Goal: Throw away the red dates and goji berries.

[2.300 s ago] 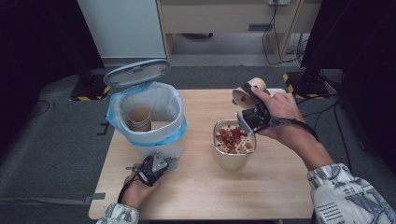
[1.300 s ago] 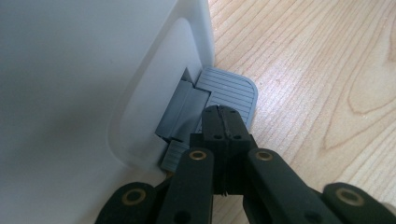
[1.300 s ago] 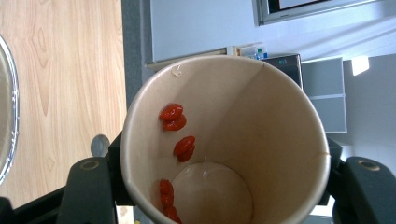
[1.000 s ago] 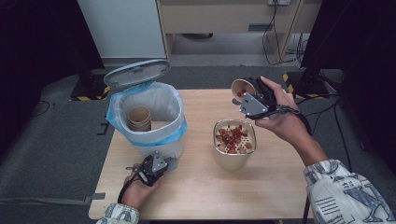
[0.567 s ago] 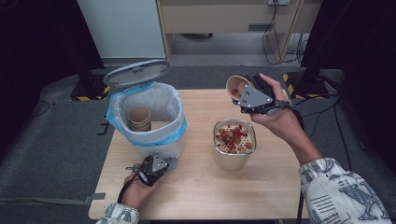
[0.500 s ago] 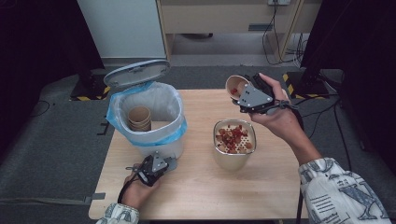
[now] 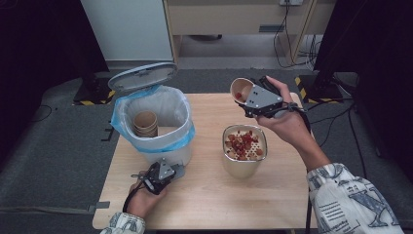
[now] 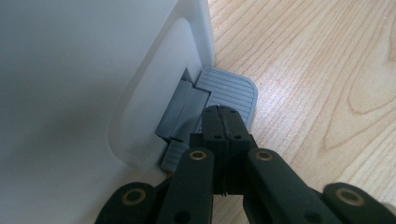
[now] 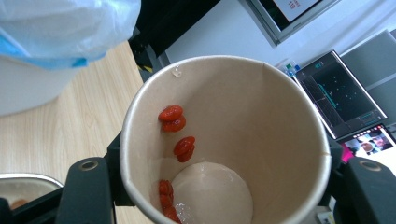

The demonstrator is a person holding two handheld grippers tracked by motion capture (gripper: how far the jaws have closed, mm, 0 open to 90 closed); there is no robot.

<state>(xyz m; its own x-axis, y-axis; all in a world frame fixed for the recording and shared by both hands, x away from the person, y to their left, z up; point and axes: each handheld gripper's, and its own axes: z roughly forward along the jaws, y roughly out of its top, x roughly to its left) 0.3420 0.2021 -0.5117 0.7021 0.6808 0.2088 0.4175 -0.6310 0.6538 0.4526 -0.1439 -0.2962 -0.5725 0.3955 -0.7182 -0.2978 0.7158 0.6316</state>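
Two grippers: the right gripper (image 7: 248,97) clamps a tan paper cup (image 9: 224,140) with red berries stuck inside; at seven o'clock, the left gripper (image 8: 224,123), jaws together, presses the white bin's grey ribbed pedal (image 8: 232,91).

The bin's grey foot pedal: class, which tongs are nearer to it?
Left. The left tongs rest shut on the pedal; the right tongs hold a paper cup across the table.
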